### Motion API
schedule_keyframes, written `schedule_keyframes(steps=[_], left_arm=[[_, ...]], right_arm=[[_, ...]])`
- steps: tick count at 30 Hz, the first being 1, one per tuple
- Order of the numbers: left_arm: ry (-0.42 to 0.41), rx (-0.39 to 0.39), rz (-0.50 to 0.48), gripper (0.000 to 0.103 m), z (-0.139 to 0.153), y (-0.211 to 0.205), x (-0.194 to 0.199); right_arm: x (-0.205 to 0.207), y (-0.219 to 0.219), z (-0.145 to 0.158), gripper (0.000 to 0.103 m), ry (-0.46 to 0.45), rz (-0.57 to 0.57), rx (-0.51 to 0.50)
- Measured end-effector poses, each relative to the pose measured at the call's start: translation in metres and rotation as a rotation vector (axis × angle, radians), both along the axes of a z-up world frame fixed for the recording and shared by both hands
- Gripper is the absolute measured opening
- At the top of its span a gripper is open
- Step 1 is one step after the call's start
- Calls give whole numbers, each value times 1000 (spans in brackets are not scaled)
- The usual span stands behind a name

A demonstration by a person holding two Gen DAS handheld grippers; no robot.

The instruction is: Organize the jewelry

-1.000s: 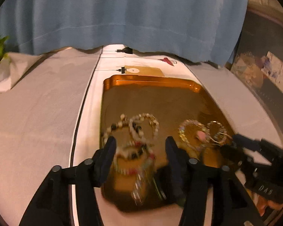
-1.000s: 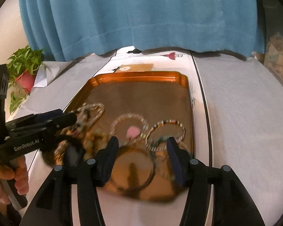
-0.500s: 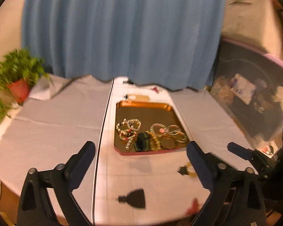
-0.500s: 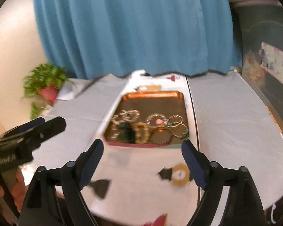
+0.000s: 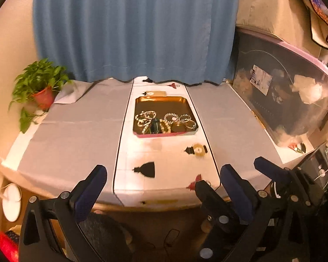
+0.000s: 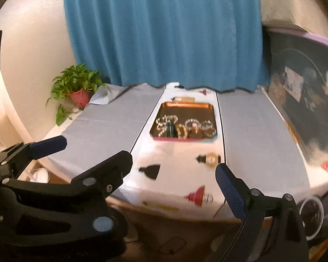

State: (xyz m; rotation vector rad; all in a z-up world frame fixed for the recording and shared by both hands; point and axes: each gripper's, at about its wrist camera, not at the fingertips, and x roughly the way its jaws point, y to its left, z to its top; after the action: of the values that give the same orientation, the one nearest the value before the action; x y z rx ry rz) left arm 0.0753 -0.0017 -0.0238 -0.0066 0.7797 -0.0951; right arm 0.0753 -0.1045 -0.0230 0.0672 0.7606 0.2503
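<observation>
A copper tray (image 5: 161,97) (image 6: 185,103) sits far back on the white runner, holding several bead bracelets (image 5: 145,119) (image 6: 166,122) and bangles (image 5: 187,119) in a row. My left gripper (image 5: 164,172) hangs over the table's front edge, well short of the tray. Its jaws are opening wide with nothing between them. My right gripper (image 6: 164,170) is close beside it on the right, jaws also opening and empty. The left gripper's fingers (image 6: 48,146) cover the right gripper's left finger in the right wrist view.
A potted plant (image 5: 41,87) (image 6: 76,87) stands at the table's back left corner. Behind the table hangs a blue curtain (image 5: 131,32). A dark plastic storage bin (image 5: 284,100) lines the right side. Grey cloth (image 5: 76,131) covers the table on both sides of the runner.
Both grippers have pulled back and upward from right over the tray to beyond the table's front edge. Both pairs of jaws have spread much wider, and the bracelets stay in the tray.
</observation>
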Motion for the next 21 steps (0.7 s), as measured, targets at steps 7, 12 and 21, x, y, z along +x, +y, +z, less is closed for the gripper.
schedule_keyframes(steps=[7,12,21], left_arm=[[-20,42,36,103,13,-9,-29],[-47,91,57,103,23,-14,-39],[-37,80,56,103,21,-10,-41]], right_arm=[[-27,-6,13,93,-1,-29,3],[-37,-12,19,93,-30,-58,47],[-35,-10,21,93,-18,-48,32]])
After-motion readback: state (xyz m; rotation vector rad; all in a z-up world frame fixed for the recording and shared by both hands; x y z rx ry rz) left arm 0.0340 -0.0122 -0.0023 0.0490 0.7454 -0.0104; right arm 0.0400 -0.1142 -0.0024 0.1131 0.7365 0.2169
